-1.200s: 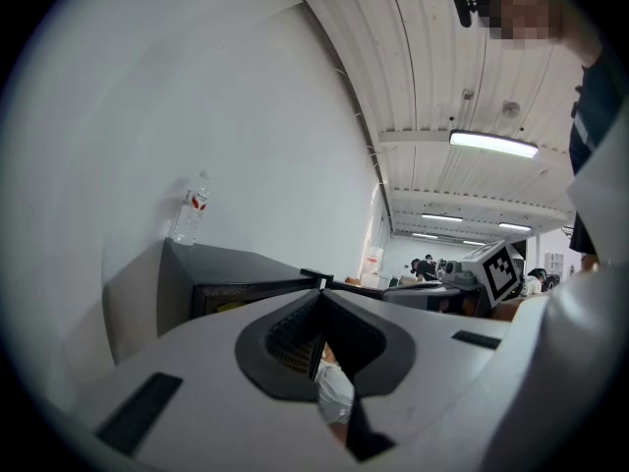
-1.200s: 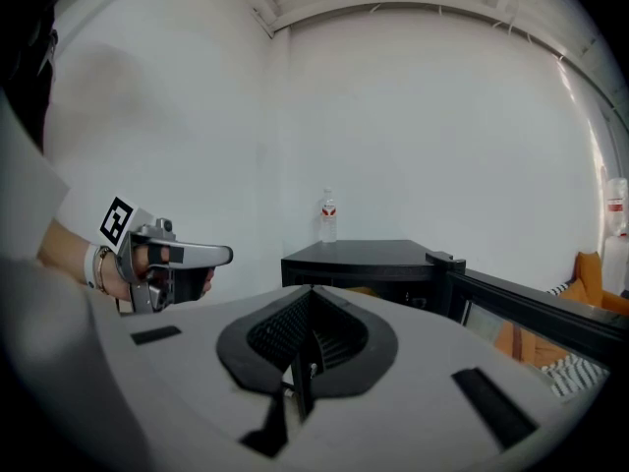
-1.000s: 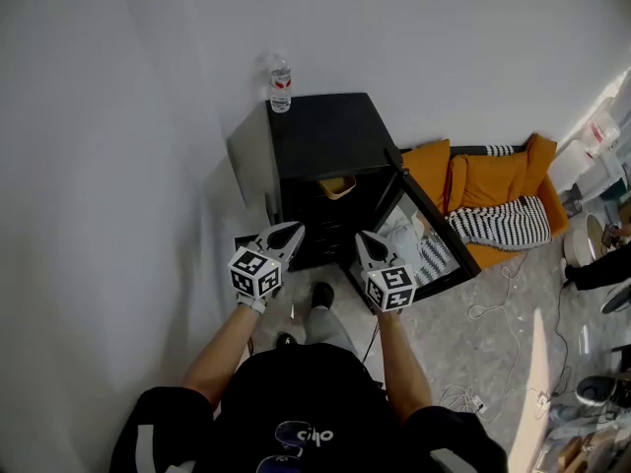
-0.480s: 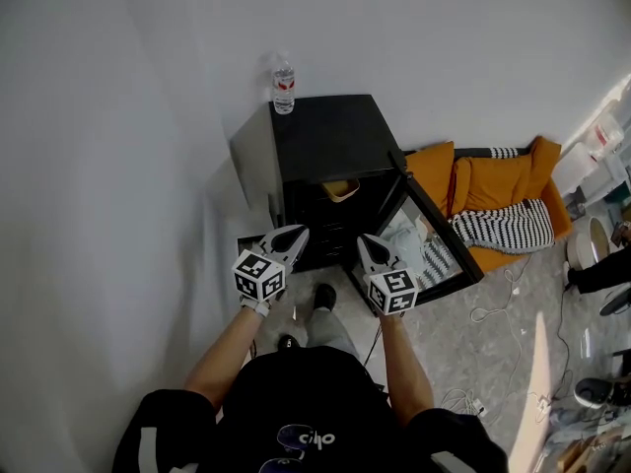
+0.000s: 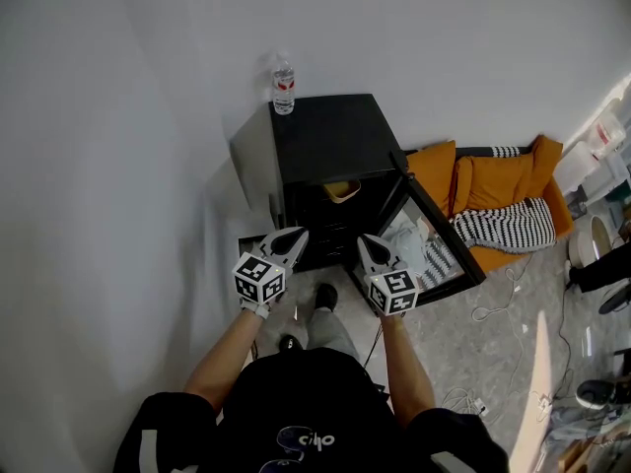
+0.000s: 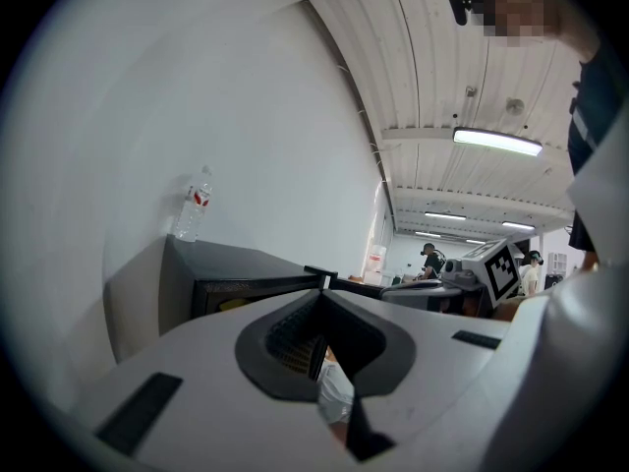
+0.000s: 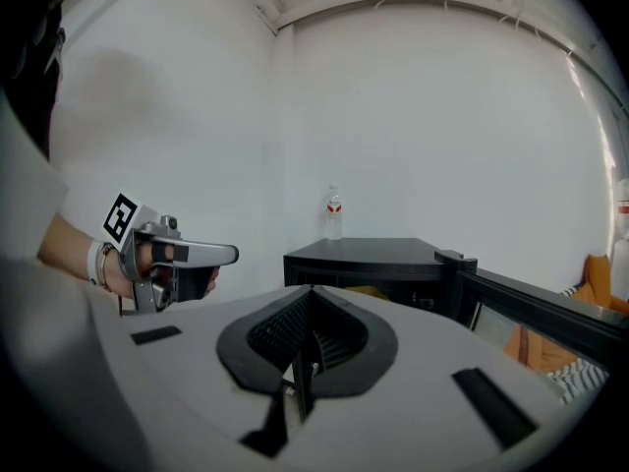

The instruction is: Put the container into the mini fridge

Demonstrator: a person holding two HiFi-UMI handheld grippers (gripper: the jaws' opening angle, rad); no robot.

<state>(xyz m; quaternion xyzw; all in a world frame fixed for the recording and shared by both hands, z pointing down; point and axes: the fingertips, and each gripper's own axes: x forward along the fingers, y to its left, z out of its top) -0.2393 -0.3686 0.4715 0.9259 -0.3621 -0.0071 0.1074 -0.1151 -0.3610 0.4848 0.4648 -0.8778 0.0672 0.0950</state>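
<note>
Left gripper (image 5: 296,232), right gripper (image 5: 363,237) — fingers clenched, empty, container (image 5: 340,189) apart inside mini fridge (image 5: 325,136)

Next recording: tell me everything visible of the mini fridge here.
The mini fridge is a black, matte-looking box that stands upright on the floor with its back against the white wall. Its door, hinged on the head view's right, stands wide open, and its panel looks glassy and reflective. A water bottle stands on the back left corner of its top. A tan thing sits high up inside. The rest of the interior is too dark to make out.
</note>
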